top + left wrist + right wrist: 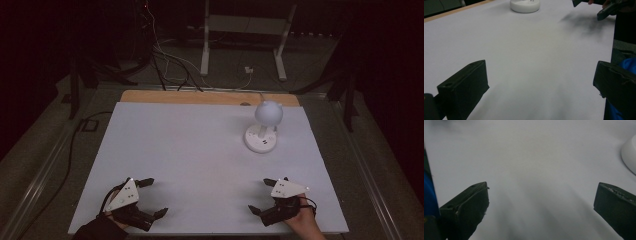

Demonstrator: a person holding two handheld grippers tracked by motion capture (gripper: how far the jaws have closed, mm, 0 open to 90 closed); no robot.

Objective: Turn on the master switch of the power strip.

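1. A white sheet is covering the surface [200, 160], with a strip of bare wood showing along its far edge.
2. The left tool [153, 197] is sitting near the near-left corner of the surface, held by a hand [114, 212] coming in from the bottom edge; its jaws are standing wide apart with nothing between them.
3. The right tool [262, 196] is sitting near the near-right corner, held by the other hand [300, 220]; its jaws are likewise spread wide and gripping nothing.
4. A small white lamp [264, 125] is standing toward the far right of the surface, well apart from both tools, its round head leaning over a flat round base.
5. In the left gripper view, the lamp's base [525, 5] is lying far ahead, and the right tool is showing at the upper right corner.
6. In the right gripper view, the edge of the base [629, 153] is peeking in at the right.
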